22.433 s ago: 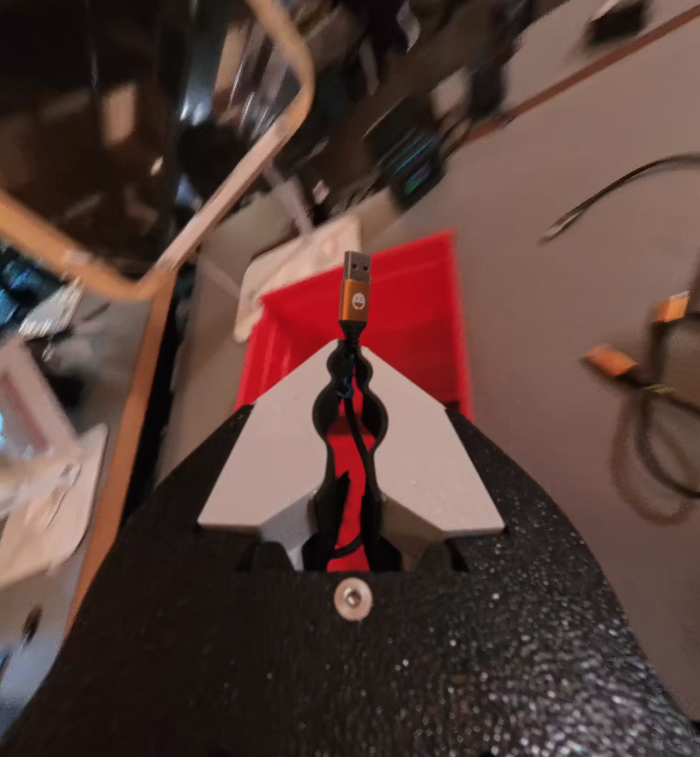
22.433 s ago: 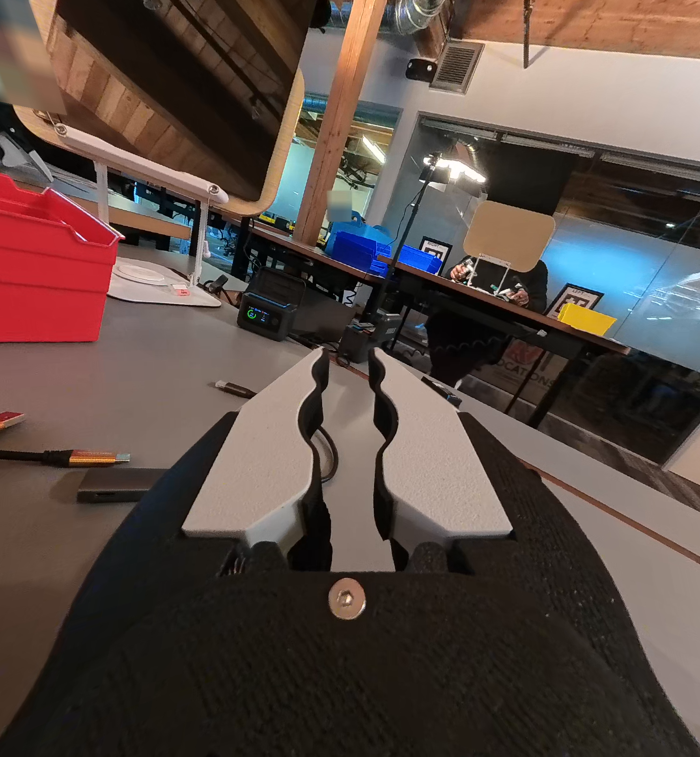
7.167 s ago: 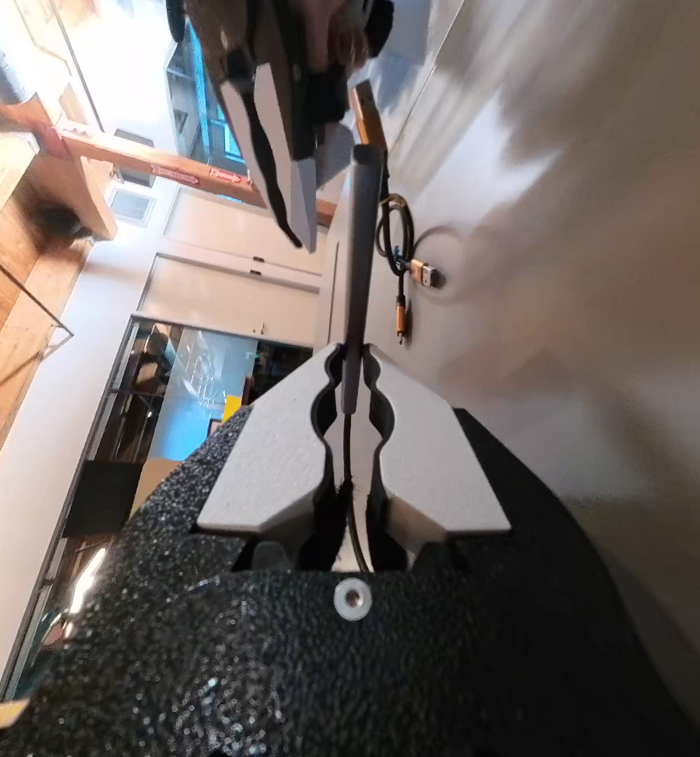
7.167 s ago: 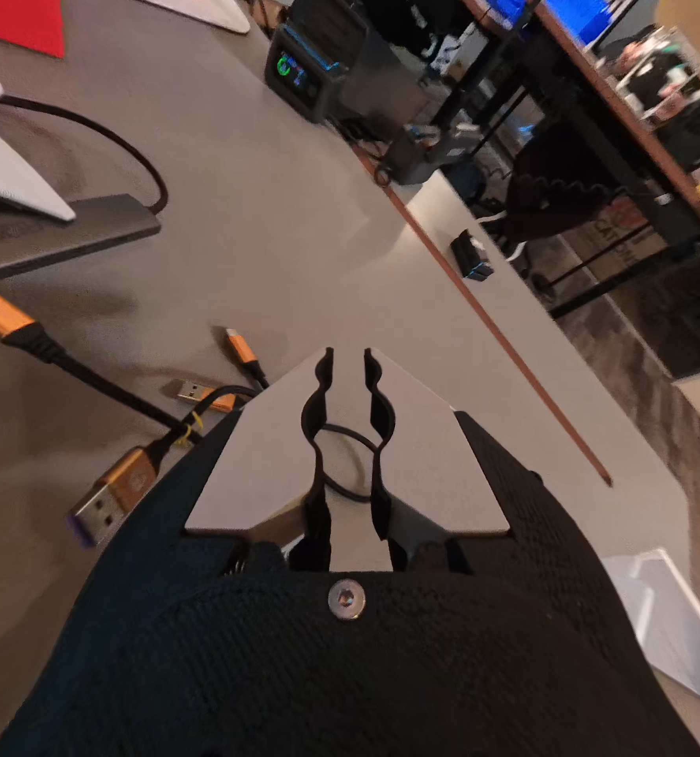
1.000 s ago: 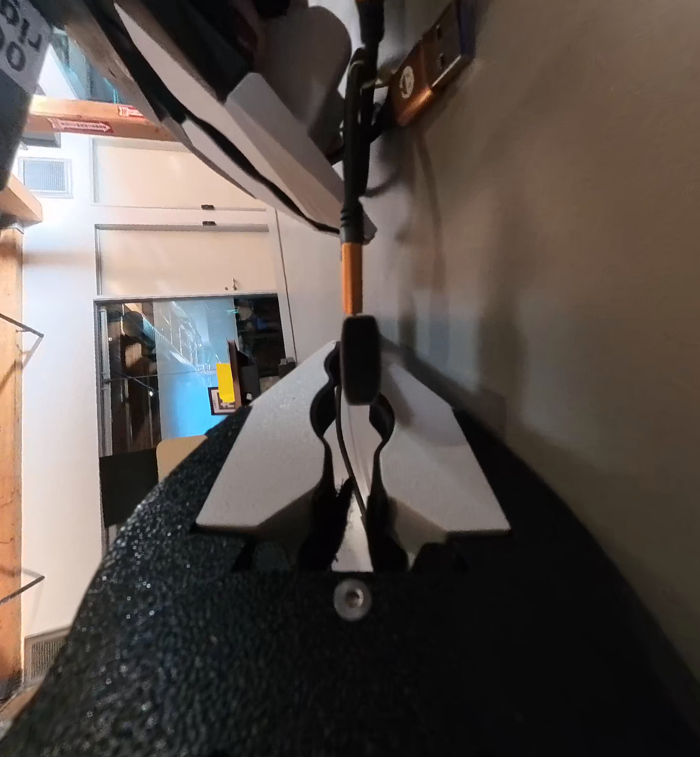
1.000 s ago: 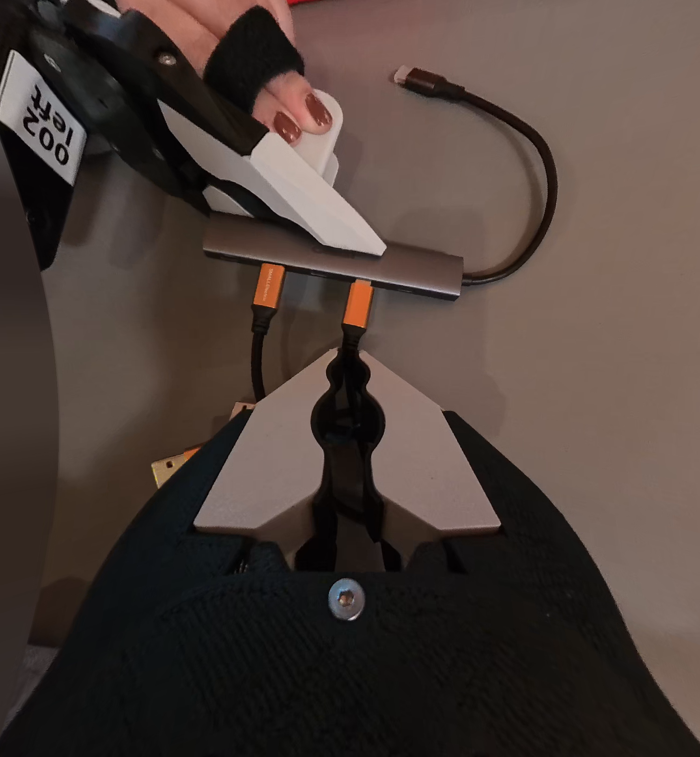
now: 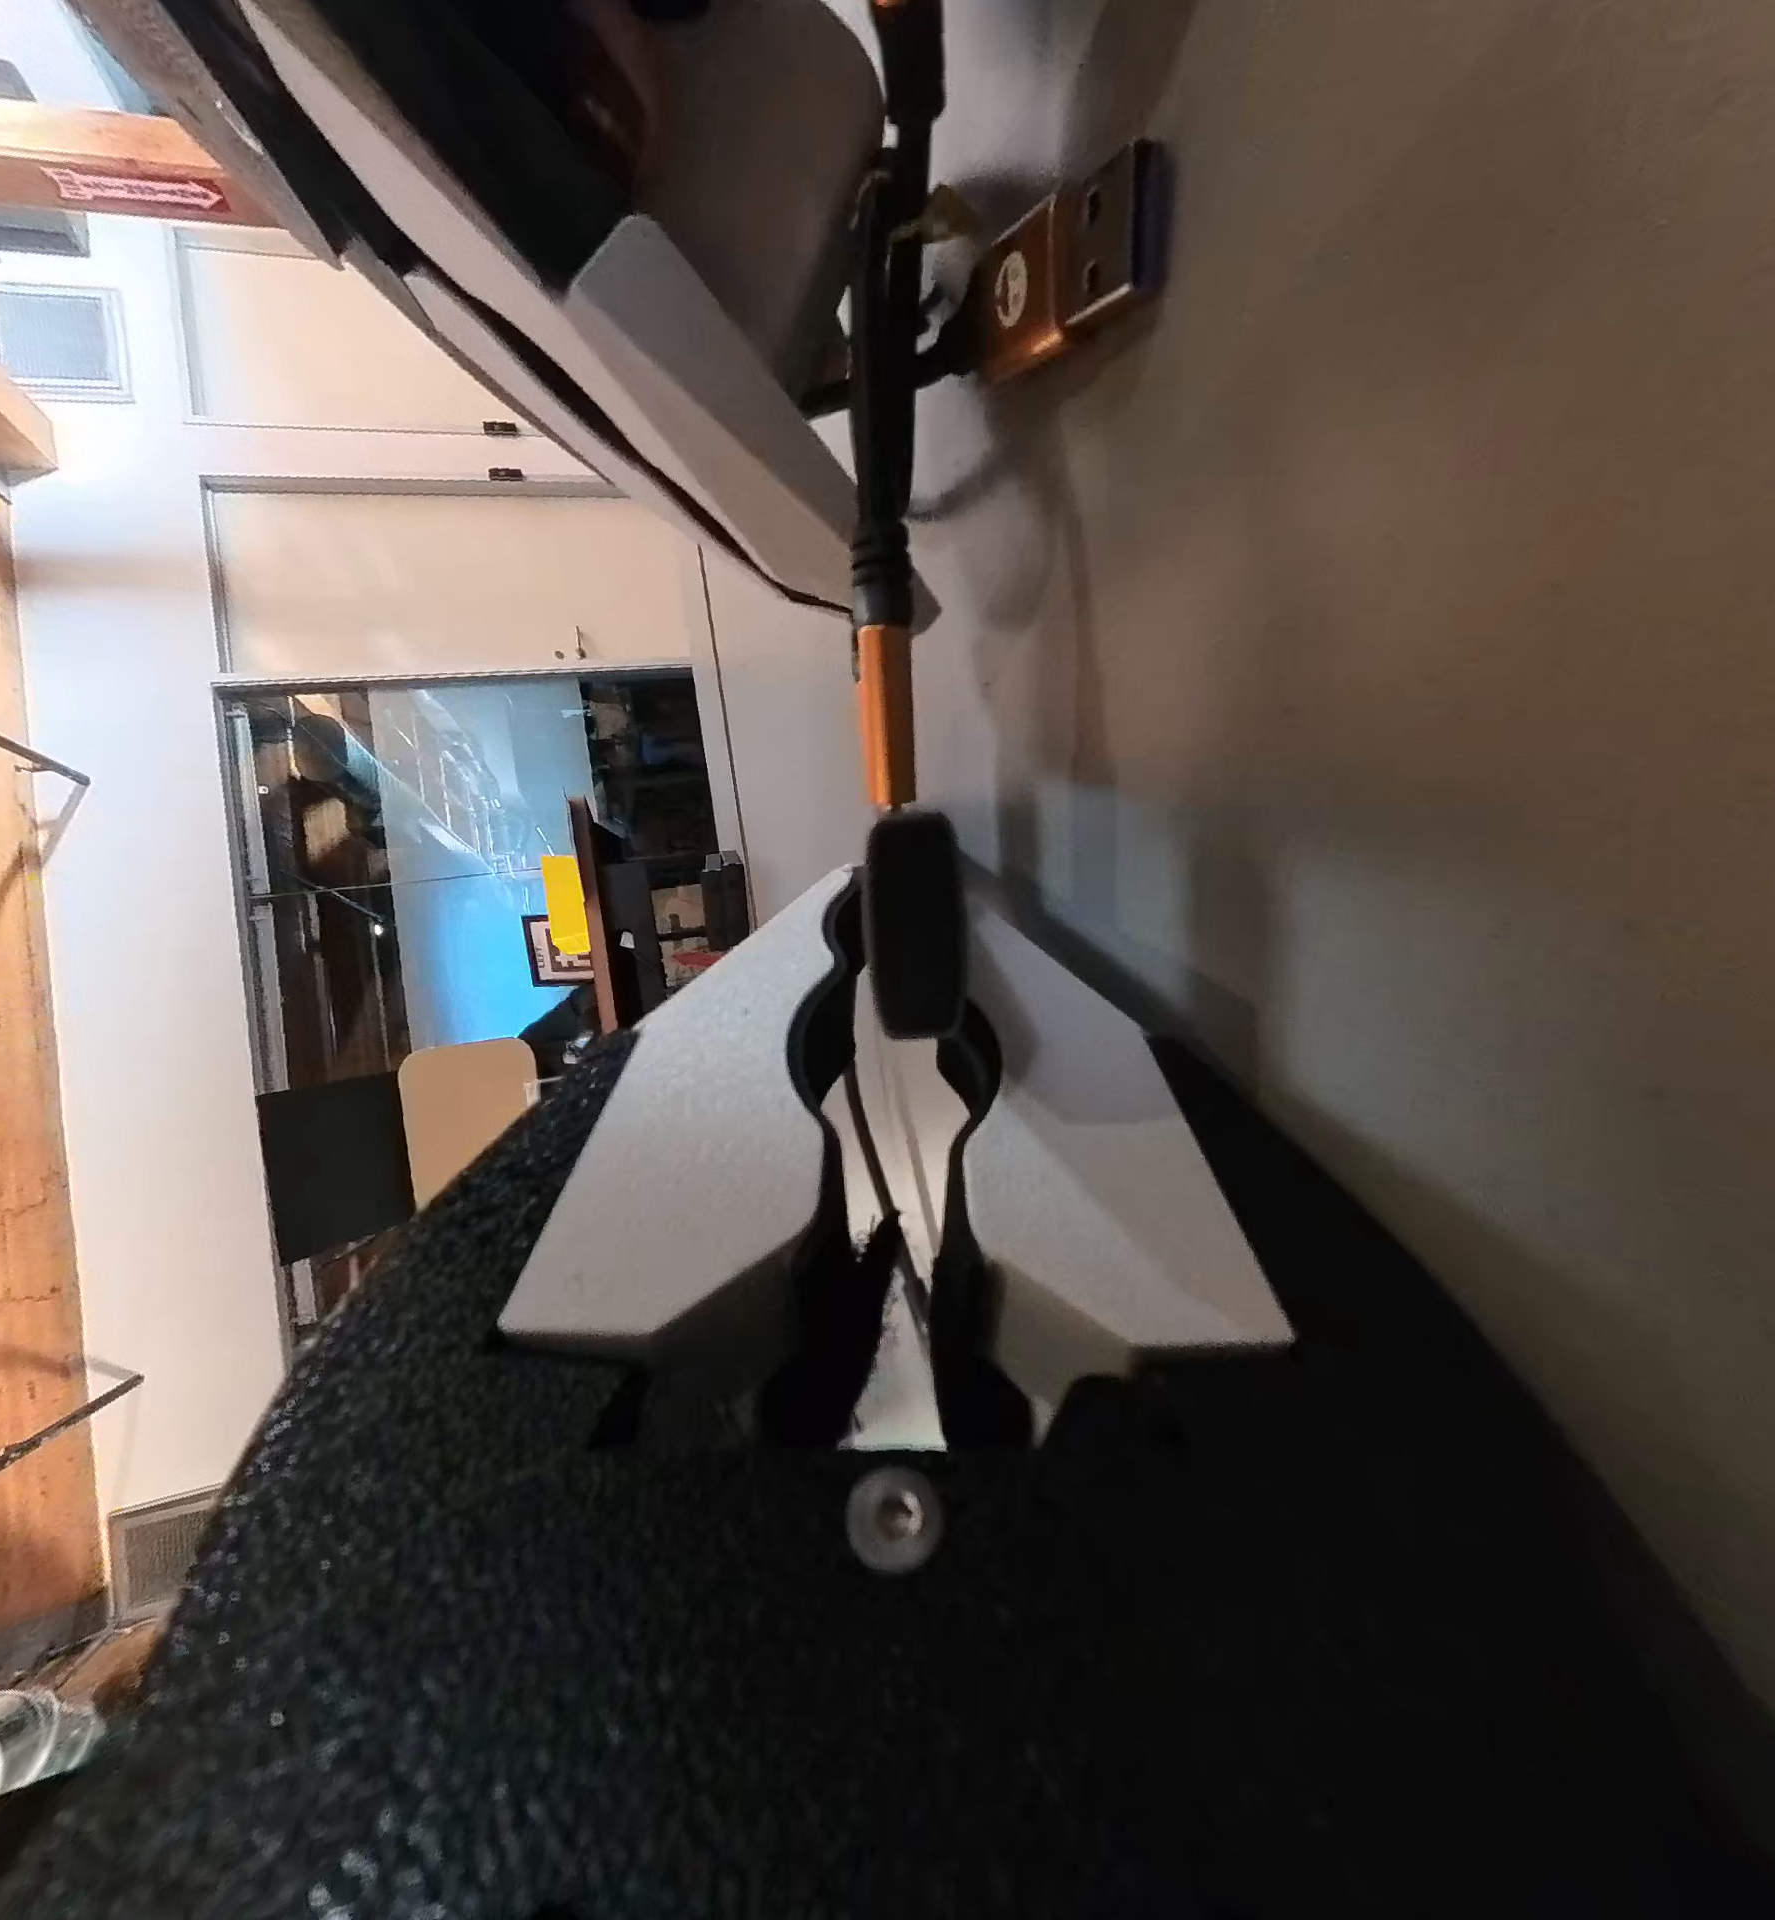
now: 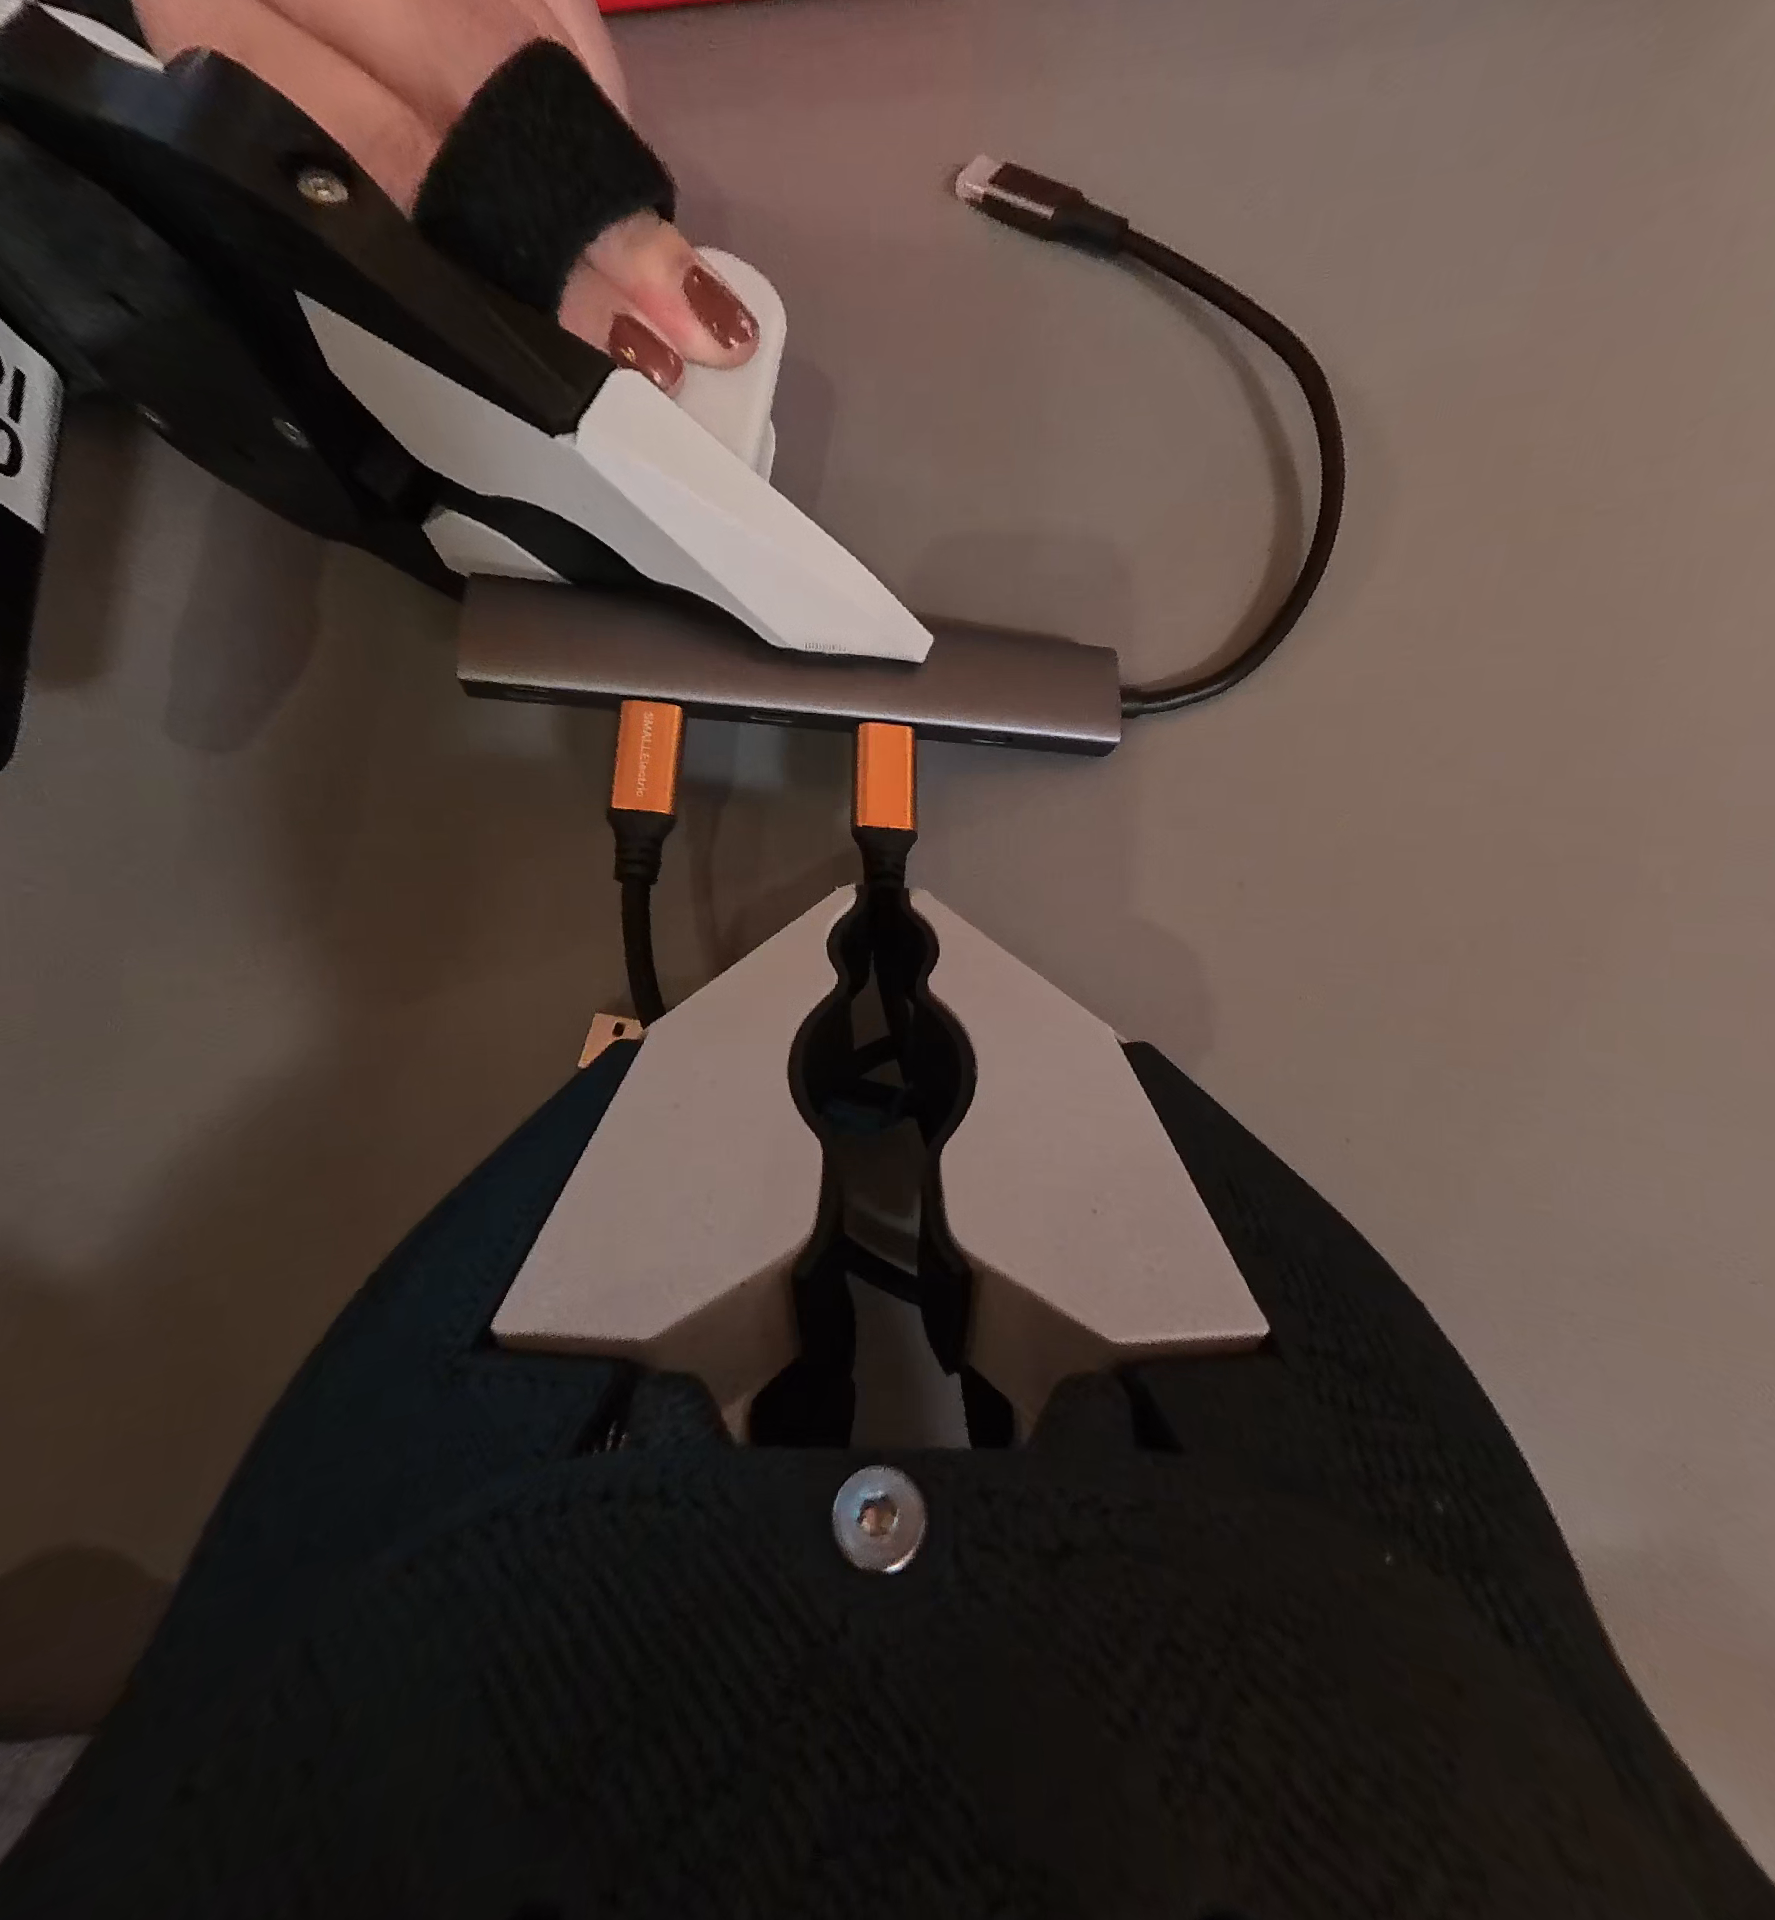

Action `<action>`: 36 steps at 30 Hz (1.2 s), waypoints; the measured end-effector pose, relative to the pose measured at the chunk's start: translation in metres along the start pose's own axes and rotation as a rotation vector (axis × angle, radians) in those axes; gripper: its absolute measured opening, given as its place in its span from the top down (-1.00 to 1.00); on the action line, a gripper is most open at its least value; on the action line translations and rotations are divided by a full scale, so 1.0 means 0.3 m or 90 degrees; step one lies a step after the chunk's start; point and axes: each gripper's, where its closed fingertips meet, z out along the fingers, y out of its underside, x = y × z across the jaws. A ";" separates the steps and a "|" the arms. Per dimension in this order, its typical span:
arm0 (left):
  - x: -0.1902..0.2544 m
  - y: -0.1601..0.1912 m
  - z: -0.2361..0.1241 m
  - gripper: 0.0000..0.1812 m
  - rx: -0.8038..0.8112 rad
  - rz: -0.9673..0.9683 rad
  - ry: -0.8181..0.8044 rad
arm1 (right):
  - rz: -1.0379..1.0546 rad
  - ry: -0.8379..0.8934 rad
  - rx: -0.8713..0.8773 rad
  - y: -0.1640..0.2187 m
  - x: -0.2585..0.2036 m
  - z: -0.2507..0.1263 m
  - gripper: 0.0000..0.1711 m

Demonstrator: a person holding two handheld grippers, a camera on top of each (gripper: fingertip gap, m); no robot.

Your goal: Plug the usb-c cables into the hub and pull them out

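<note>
- Progress looked about halfway: 2 orange-tipped usb-c cables (image 8: 885, 774) sat plugged into the hub (image 8: 1008, 694) on the counter (image 8: 1485, 935).
- Left gripper (image 7: 909, 940) jaws clamped the hub.
- Right gripper (image 8: 878, 904) jaws were pinched on 1 cable, so pulling out was left.

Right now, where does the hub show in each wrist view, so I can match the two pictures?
Left wrist view: the hub sits at centre, seen end-on as a dark block pinched in the left tool.
Right wrist view: upper centre, a grey bar lying on the table.
Shared landmark: an orange plug seated in the hub's side; the right wrist view shows two, and I cannot tell which one it is.
</note>
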 end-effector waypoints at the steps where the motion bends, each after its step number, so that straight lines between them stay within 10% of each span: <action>1: 0.000 0.005 0.000 0.91 0.000 0.005 0.000 | -0.002 0.005 0.000 -0.001 0.002 0.003 0.99; 17: -0.053 0.191 0.015 0.90 -0.139 -0.105 -0.031 | -0.177 0.192 0.262 -0.240 0.032 -0.132 0.69; 36: -0.044 0.165 0.017 0.91 -0.123 -0.141 -0.016 | -0.631 0.385 0.130 -0.251 -0.094 0.096 0.76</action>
